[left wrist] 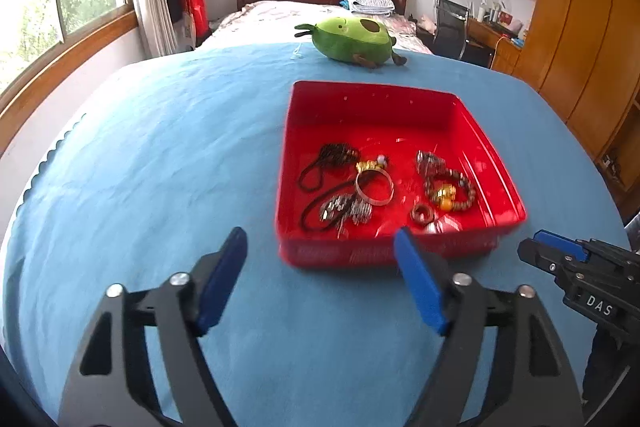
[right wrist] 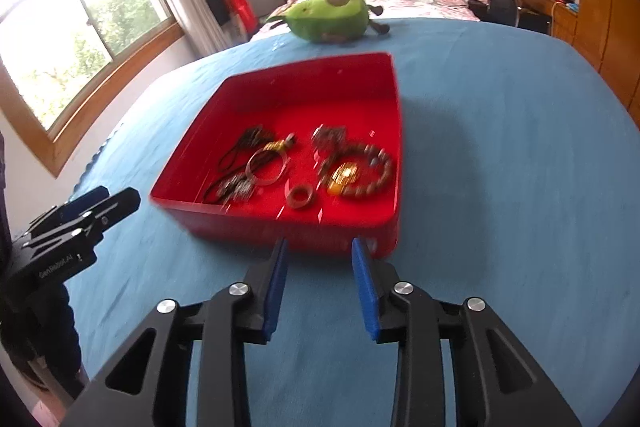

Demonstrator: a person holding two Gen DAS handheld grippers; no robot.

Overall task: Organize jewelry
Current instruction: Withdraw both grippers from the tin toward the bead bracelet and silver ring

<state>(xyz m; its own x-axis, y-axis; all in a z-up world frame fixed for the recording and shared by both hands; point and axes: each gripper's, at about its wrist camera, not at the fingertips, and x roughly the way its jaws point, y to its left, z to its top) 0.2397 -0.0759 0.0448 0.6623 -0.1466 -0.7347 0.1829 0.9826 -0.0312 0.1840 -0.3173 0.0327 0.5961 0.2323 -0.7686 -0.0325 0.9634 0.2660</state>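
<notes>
From my left wrist view, the near wall of the shallow red plastic tray [left wrist: 404, 103] is partly covered by my left gripper [left wrist: 322, 237], whose blue-padded fingers [left wrist: 222, 279] stand wide apart and hold nothing; motion blur softens the tray's front edge. In the right wrist view the jewelry is smeared by blur, so I cannot make out fine detail there. The tray rests on the blue cloth-covered counter [left wrist: 160, 155], just ahead of both grippers, its long axis running away from me toward the green avocado plush toy [left wrist: 348, 39] at the counter's far edge. Inside the tray, all in its near half, lie a black cord necklace [left wrist: 320, 187] with a glittering pendant on the left, a plain silver bangle [left wrist: 375, 188] beside it with a small gold piece just behind, a brown beaded bracelet with amber-yellow beads [left wrist: 450, 191] on the right, and a small brown ring [left wrist: 421, 214] near the front wall. My right gripper [right wrist: 320, 247] has its fingers [right wrist: 276, 291] parted more narrowly, empty, tips just before the tray's near wall; its body is cut off at the edge of the left view.
</notes>
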